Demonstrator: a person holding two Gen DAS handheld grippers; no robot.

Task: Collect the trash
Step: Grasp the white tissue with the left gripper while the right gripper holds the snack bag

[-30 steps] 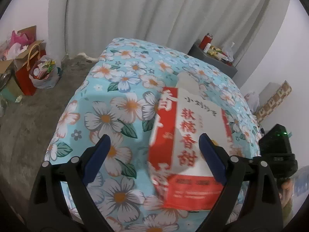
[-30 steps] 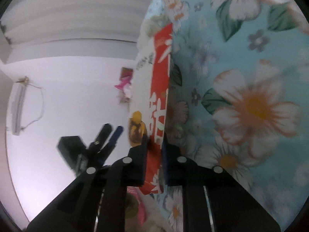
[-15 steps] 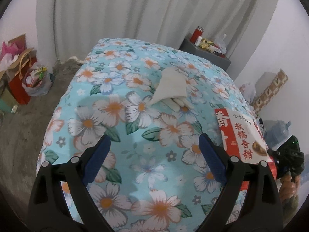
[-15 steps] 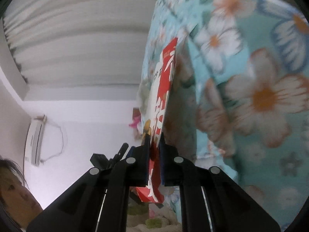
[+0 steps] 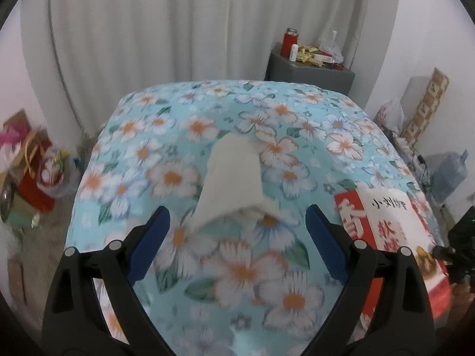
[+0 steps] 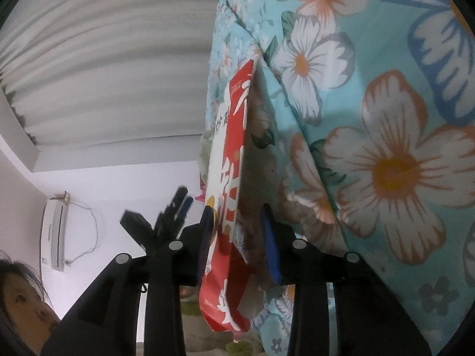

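Note:
A crumpled white tissue (image 5: 234,184) lies on the floral bedspread (image 5: 166,136), just ahead of my left gripper (image 5: 237,231), which is open and empty with the tissue's near edge between its fingertips. A red and white snack bag (image 5: 389,231) lies at the bed's right edge. In the right wrist view the same bag (image 6: 228,195) sits between the fingers of my right gripper (image 6: 239,243). The jaws stand parted, with a gap on the bag's right side. The other gripper (image 6: 166,222) shows behind.
A grey nightstand (image 5: 308,71) with a red bottle (image 5: 289,41) and clutter stands beyond the bed. Bags and boxes (image 5: 32,175) sit on the floor at left. A water jug (image 5: 448,175) and boxes stand at right. White curtains hang behind.
My left gripper has moved forward over the bed toward the tissue. The right gripper carried the bag to the bed's right edge and its jaws have parted around it.

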